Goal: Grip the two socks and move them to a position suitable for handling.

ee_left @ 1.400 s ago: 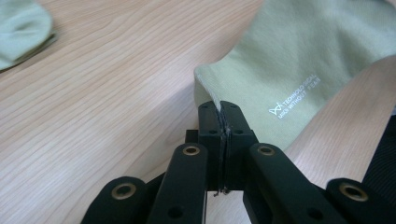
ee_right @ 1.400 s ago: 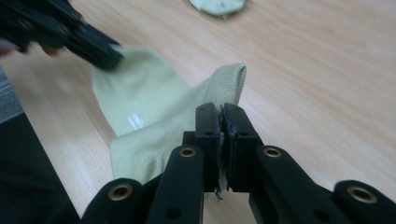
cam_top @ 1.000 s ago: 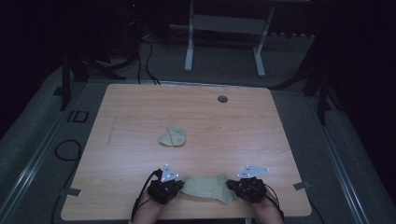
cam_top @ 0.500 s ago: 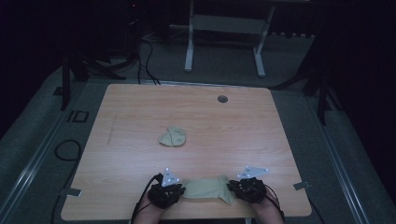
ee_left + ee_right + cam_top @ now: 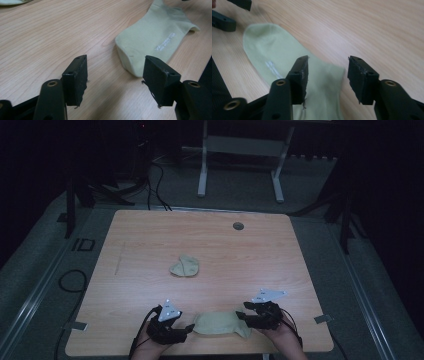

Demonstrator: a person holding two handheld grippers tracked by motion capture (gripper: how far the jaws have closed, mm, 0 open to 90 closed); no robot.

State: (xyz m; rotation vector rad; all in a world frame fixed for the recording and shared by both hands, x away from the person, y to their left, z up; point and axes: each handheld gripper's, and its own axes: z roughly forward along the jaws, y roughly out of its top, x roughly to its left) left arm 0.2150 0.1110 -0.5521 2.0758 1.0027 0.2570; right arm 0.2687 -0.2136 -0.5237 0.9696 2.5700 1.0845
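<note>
Jaws just opened off flat sock (image 5: 220,324) (printed lettering in left gripper view), nothing held.

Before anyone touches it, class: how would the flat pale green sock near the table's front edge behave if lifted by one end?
The sock lies thin and flat on the table, so it would probably droop limply. It looks light for its size. Being soft knit fabric, it should neither roll nor break, and pushing would likely bunch it.

A balled sock (image 5: 184,266) lies mid-table (image 5: 150,235).
</note>
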